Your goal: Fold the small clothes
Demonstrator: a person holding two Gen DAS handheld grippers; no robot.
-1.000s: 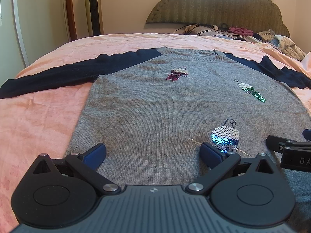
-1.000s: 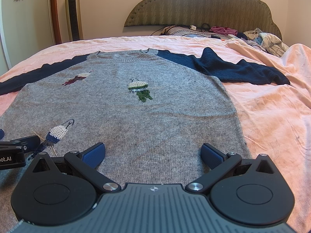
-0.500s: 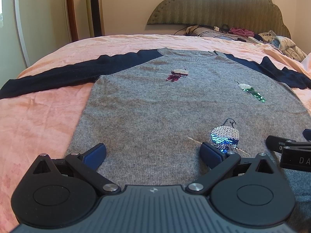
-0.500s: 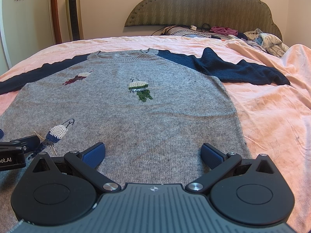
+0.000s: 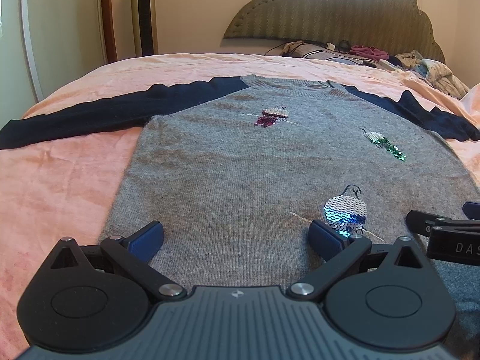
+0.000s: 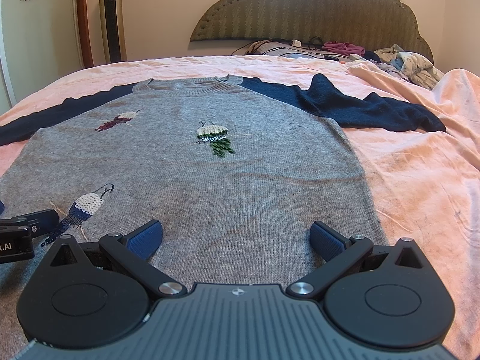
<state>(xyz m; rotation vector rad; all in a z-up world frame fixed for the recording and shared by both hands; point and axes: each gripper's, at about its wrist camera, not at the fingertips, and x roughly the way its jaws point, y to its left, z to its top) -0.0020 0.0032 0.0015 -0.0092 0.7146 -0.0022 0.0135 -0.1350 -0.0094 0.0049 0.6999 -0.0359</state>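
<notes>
1. While both grippers hover low over the near hem, the grey sweater (image 5: 240, 162) lies flat and face up on the pink bedsheet (image 5: 60, 186), spreading away ahead of the fingers with nothing folded yet.
2. Biggest risk, I'd say: the knit is thick and soft, so a pinch may catch only the top layer, or drag the sheet up with it.
3. Next worry: the navy right sleeve (image 6: 375, 108) sits bunched far ahead and to the right of the right gripper's fingers, and could fold in crooked.
4. Sequin bird (image 5: 345, 210) lies just ahead of the left gripper's right finger — it may snag there.
5. Left gripper (image 5: 237, 237): fingers spread wide, released, holding nothing, pointing along the sweater.
6. Right gripper (image 6: 237, 237): same pose, fingers wide and empty, just beside its partner.
</notes>
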